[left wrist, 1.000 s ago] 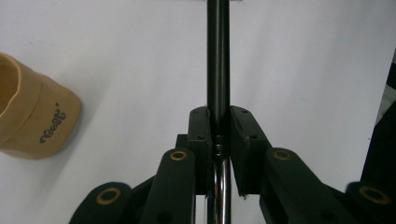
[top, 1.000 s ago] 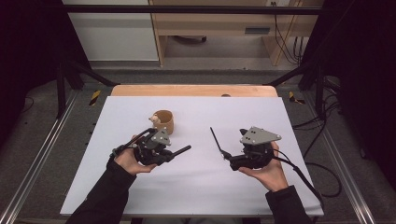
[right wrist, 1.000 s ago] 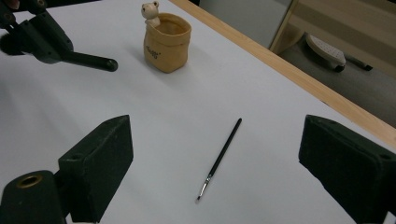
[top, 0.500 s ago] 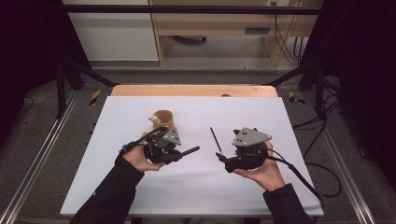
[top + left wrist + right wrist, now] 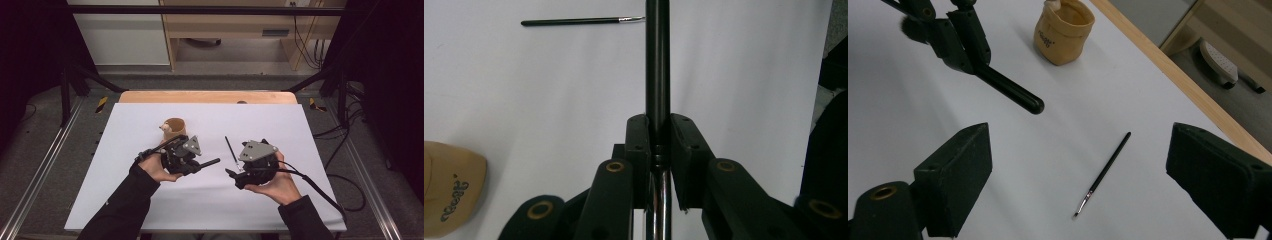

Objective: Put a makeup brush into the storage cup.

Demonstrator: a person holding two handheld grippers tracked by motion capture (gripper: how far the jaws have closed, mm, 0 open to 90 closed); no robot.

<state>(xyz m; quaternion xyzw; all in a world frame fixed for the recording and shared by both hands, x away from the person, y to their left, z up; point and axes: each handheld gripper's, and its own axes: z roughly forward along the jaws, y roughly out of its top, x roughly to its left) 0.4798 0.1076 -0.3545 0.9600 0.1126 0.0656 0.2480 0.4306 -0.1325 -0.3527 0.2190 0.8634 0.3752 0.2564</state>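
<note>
One black rod (image 5: 207,163) pointing right, level

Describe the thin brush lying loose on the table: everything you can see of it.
The thin brush is slim, with a straight black handle, a short silvery ferrule and a fine dark tip. It lies flat and alone on the white table, touching nothing else. In the high view it rests between the two grippers, just beyond the right gripper, whose open jaws frame it without contact. The tip end lies nearer that gripper; the handle end points away toward the far edge.
</note>
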